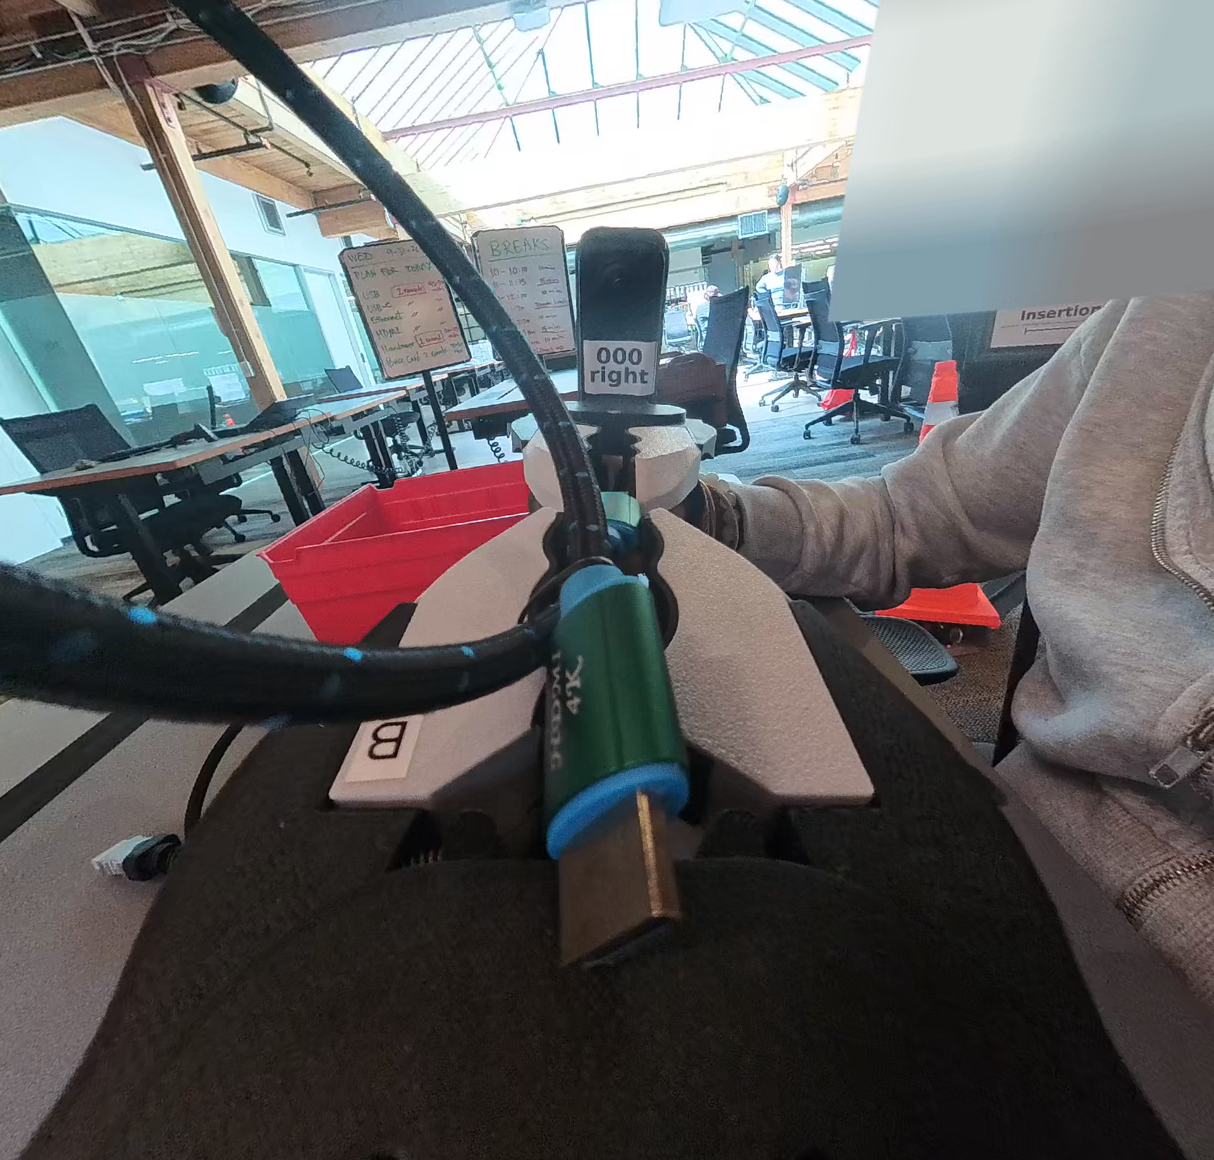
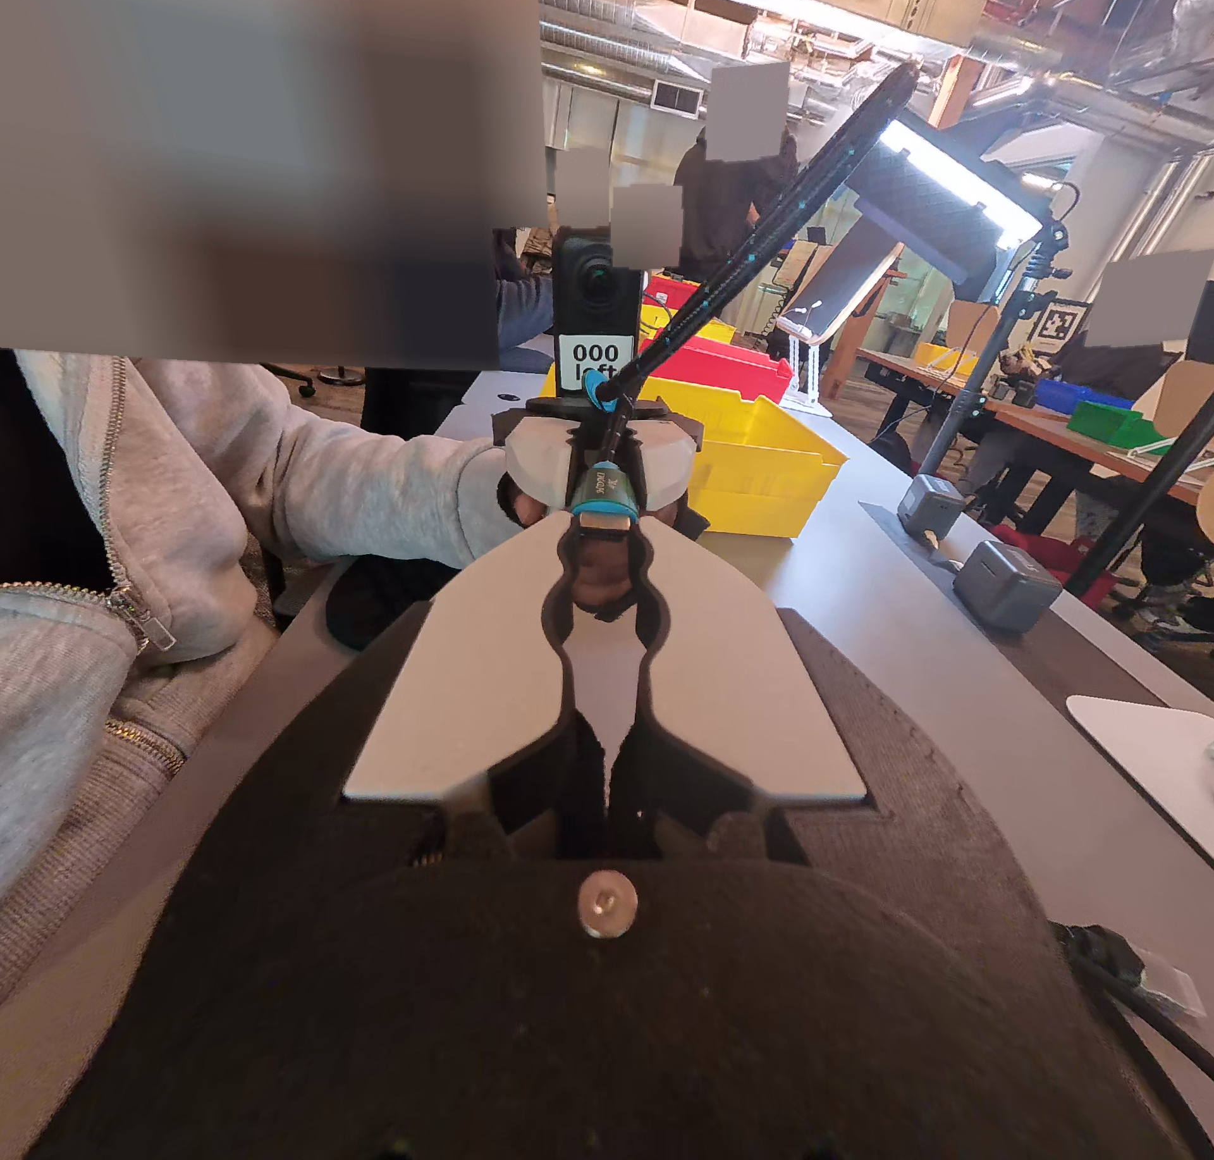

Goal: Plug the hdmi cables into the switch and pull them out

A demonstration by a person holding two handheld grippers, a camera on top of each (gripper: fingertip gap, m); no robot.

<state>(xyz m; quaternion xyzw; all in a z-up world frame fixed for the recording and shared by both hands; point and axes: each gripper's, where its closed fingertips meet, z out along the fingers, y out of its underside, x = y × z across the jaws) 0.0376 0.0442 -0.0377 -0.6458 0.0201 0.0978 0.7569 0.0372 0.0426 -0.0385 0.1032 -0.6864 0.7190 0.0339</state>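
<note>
While the two grippers face each other tip to tip above the table (image 2: 887,603), the left gripper (image 1: 601,524) is clamped along the body of a green HDMI plug (image 1: 611,701) with blue collars. The plug's metal end points back toward that gripper's own camera. Its black braided cable (image 1: 263,662) leaves at the fingertips and bends away to the left.

A second green plug (image 2: 601,491) sits just beyond the tips of the right gripper (image 2: 601,527), with its metal end between those tips. The fingers stand close together there, but I cannot tell whether they actually pinch it. That plug's cable rises steeply away from the grippers.

A person's grey sleeve (image 1: 887,524) reaches to the right gripper's handle. A red bin (image 1: 394,537) stands on the table behind the grippers, and a yellow bin (image 2: 755,458) stands beside the left one.
</note>
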